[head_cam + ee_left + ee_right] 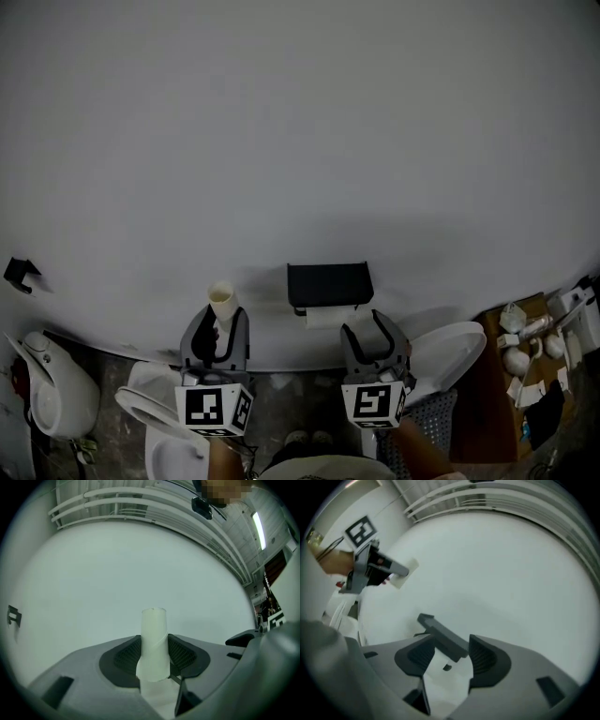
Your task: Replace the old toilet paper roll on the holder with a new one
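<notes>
Mounted on the grey wall (300, 141), the black toilet paper holder (330, 285) looks already reloaded, so you seem near the end of the swap. Your right gripper (368, 329) sits just before it, jaws apart, gripping nothing. Your left gripper (217, 323) clamps a tube upright, left of the holder. A white roll (328, 318) hangs under the lid. That bare cardboard tube (222, 301) needs discarding next.
</notes>
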